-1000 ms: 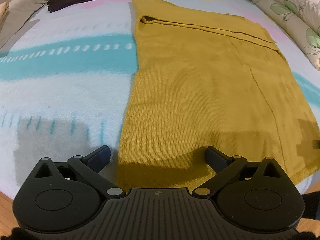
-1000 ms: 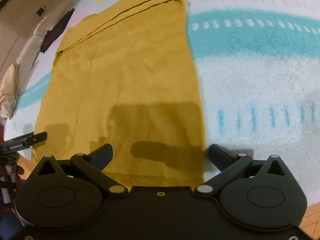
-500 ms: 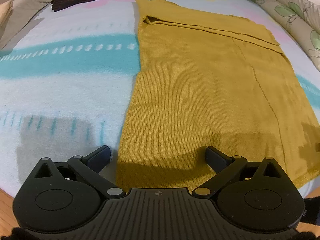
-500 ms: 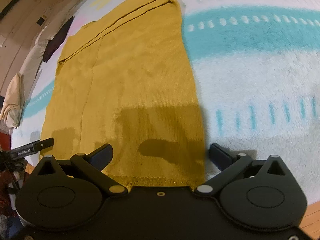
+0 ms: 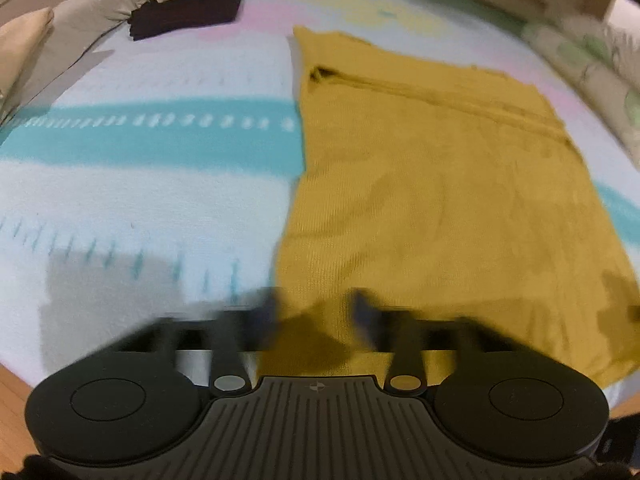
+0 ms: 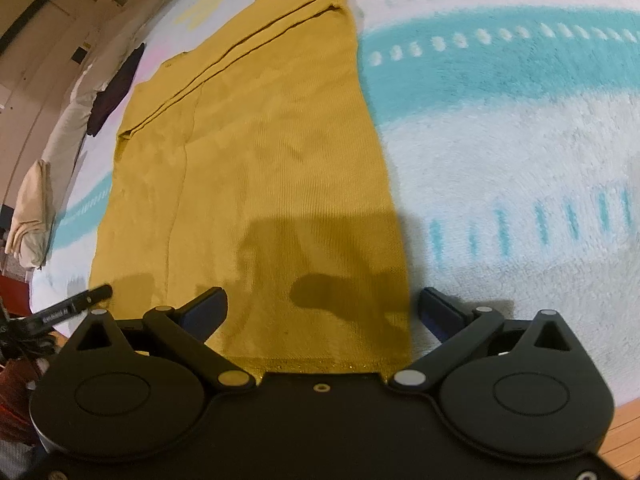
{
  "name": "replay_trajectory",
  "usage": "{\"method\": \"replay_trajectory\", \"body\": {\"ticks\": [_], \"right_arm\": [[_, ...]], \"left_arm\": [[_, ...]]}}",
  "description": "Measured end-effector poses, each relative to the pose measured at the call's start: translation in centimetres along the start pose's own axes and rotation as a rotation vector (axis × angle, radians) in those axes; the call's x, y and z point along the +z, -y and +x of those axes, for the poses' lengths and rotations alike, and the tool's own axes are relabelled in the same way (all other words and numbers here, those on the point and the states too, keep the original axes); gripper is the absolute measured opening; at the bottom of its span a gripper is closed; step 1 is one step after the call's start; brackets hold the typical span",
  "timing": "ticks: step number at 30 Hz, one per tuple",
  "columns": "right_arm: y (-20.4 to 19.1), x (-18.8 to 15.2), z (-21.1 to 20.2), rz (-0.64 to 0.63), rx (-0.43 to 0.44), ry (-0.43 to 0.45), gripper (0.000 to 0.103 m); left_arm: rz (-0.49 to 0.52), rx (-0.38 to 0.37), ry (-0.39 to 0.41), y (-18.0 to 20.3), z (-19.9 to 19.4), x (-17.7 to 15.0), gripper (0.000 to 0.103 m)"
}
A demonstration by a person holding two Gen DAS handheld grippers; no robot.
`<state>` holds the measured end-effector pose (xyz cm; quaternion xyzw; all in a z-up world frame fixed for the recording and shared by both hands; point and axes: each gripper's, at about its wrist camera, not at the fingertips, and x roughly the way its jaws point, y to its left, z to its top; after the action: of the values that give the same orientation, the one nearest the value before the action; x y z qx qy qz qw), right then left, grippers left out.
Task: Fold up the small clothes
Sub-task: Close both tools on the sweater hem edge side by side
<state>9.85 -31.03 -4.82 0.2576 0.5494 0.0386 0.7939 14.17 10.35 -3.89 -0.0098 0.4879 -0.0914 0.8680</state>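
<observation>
A mustard yellow knitted garment (image 5: 432,184) lies flat on the bed, its near hem toward me; it also shows in the right wrist view (image 6: 260,168). My left gripper (image 5: 314,312) is at the garment's near left corner, its jaws blurred and much closer together, with a fold of yellow cloth rising between them. My right gripper (image 6: 320,310) is wide open over the near right corner of the hem, its fingers astride the cloth without holding it. The left gripper's tip (image 6: 88,298) shows at the left of the right wrist view.
The bed carries a white blanket with teal stripes (image 5: 152,140). A dark folded garment (image 5: 188,12) lies at the far left beside beige pillows (image 5: 60,36). A floral pillow (image 5: 592,60) lies at the far right. Wooden floor (image 6: 624,432) shows below the bed edge.
My left gripper's jaws have swung inward from wide open onto the garment's near left corner, and the cloth bunches up there. The right gripper has stayed open and edged slightly forward.
</observation>
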Motion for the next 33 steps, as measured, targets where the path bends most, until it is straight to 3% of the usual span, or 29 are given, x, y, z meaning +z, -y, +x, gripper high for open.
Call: {"method": "replay_trajectory", "body": {"ticks": [1,2,3,4,7,9,21,29,33], "right_arm": [[-0.1,0.0,-0.1,-0.008,-0.012,0.005,0.087],[-0.2,0.1,-0.4,-0.016,-0.027,0.016,0.064],[-0.2,0.1,-0.7,-0.024,-0.048,0.031,0.051],[-0.2,0.3,-1.0,-0.025,-0.065,0.047,0.013],[0.7,0.5,-0.7,0.033,-0.013,0.044,0.013],[0.4,0.5,-0.9,0.015,-0.022,0.065,0.013],[-0.9,2.2,-5.0,0.095,0.142,0.309,0.013],[-1.1,4.0,-5.8,0.137,0.167,0.373,0.013],[-2.1,6.6,-6.5,0.113,0.158,0.395,0.013]], "left_arm": [[-0.017,-0.009,-0.001,-0.3,0.0,0.0,0.019],[-0.026,-0.013,0.002,-0.4,0.0,-0.1,0.019],[-0.026,-0.012,0.006,-0.4,0.0,-0.1,0.018],[-0.015,-0.007,0.01,-0.3,0.0,-0.1,0.015],[-0.01,-0.007,0.026,-0.2,-0.4,-0.1,0.008],[-0.034,-0.017,0.046,-0.4,-0.7,0.0,0.008],[-0.176,-0.068,0.197,-1.7,-3.5,2.2,0.007],[-0.17,-0.068,0.217,-0.6,-3.9,6.2,0.007],[-0.141,-0.06,0.238,-0.2,-4.0,9.6,0.007]]}}
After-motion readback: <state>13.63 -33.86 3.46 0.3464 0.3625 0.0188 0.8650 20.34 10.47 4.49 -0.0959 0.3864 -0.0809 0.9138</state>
